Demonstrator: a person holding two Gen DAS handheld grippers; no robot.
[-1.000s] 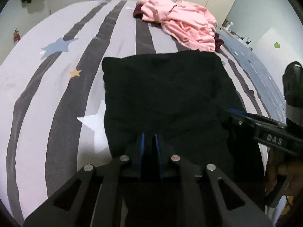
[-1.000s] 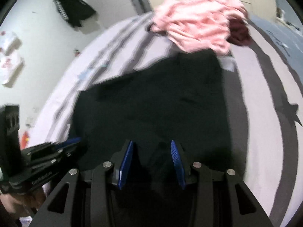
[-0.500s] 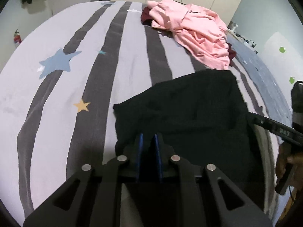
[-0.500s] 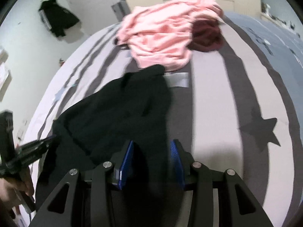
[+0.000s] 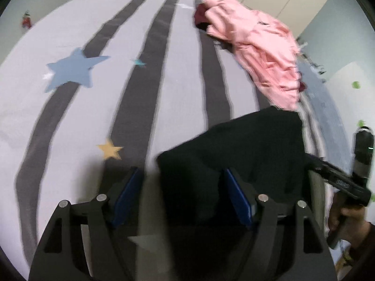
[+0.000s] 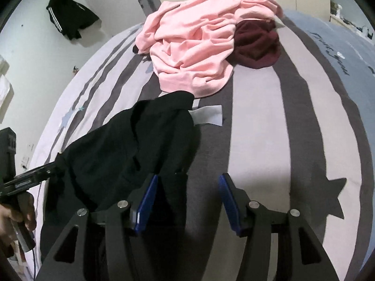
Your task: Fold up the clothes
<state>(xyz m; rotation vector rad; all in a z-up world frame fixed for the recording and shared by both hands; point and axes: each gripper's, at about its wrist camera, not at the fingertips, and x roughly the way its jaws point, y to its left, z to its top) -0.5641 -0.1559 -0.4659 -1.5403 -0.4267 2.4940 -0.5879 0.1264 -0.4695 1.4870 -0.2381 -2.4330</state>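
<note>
A black garment (image 5: pixel 236 157) lies folded on the striped bed, also in the right wrist view (image 6: pixel 140 145). My left gripper (image 5: pixel 180 194) is open, its jaws wide apart above the garment's near left edge, and holds nothing. My right gripper (image 6: pixel 187 199) is open above the garment's near right edge, with a fold of black cloth hanging against its left finger (image 6: pixel 147 199). Each gripper shows from the side in the other's view: the right one (image 5: pixel 337 182), the left one (image 6: pixel 28 180).
A pink garment (image 6: pixel 199 46) and a dark red one (image 6: pixel 255 44) lie heaped at the far end of the bed (image 5: pixel 164 70). A white label (image 6: pixel 208 114) lies beside the black garment. A black jacket (image 6: pixel 68 18) hangs on the wall.
Both grippers held the black garment and carried it toward the near edge, folding it. Both have since opened and let go. The left wrist view has swung to the left.
</note>
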